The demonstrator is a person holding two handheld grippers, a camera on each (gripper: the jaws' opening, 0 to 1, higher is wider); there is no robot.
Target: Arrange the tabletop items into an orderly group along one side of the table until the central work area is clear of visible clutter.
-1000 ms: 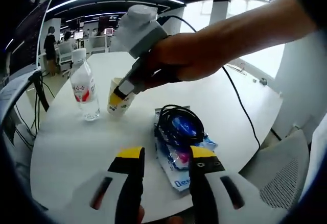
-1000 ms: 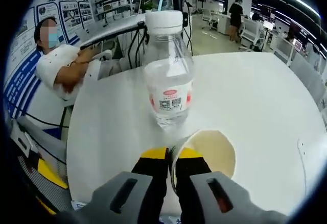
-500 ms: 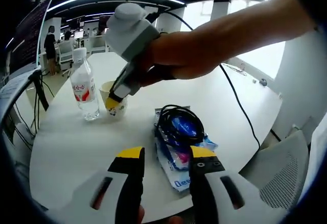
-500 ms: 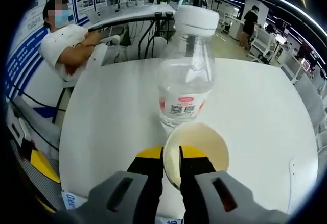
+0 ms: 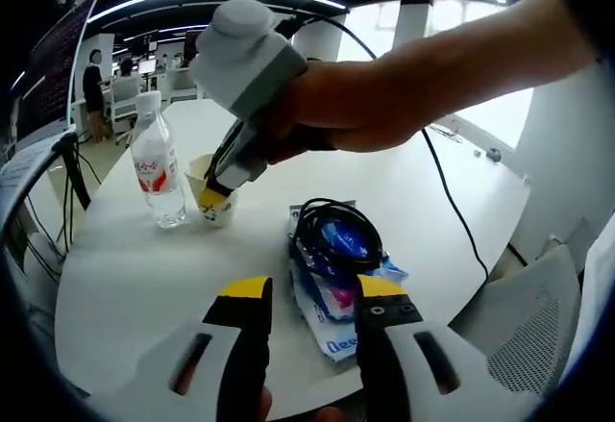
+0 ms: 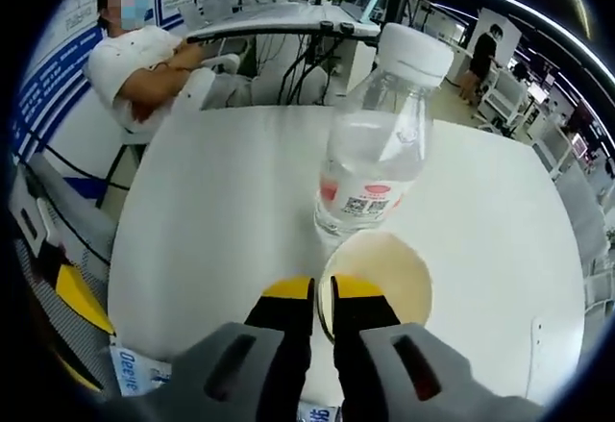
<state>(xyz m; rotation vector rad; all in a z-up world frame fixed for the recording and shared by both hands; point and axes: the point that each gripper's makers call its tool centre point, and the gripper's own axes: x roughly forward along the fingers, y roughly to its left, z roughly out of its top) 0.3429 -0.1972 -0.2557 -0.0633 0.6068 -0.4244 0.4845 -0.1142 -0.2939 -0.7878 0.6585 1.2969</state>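
The paper cup [image 5: 217, 196] stood on the round white table [image 5: 144, 278] at about ten o'clock in the left gripper view, just beside the clear water bottle [image 5: 158, 163], which stood upright at its nine o'clock side with a white cap and a red-and-white label. The right gripper [image 5: 213, 191], held in a person's hand [image 5: 351, 110], reached down onto the cup from two o'clock, its yellow-tipped jaws pinched on the cup's rim. In the right gripper view the same right gripper [image 6: 322, 299] rose from six o'clock with its jaws nearly together, the near wall of the paper cup [image 6: 380, 278] clamped between them, one jaw inside the rim and one outside; the cup looked empty. The water bottle [image 6: 377, 153] stood at twelve o'clock just past the cup, whether touching it could not be told. A person in a white shirt [image 6: 159, 71] sat beyond the table at ten o'clock. In the left gripper view the left gripper [image 5: 312, 299] hung at six o'clock with its jaws apart and nothing between them, above the table's near edge. Just ahead of its right jaw lay a blue-and-white packet [image 5: 336, 321] with a coiled black cable [image 5: 332, 235] resting on top.
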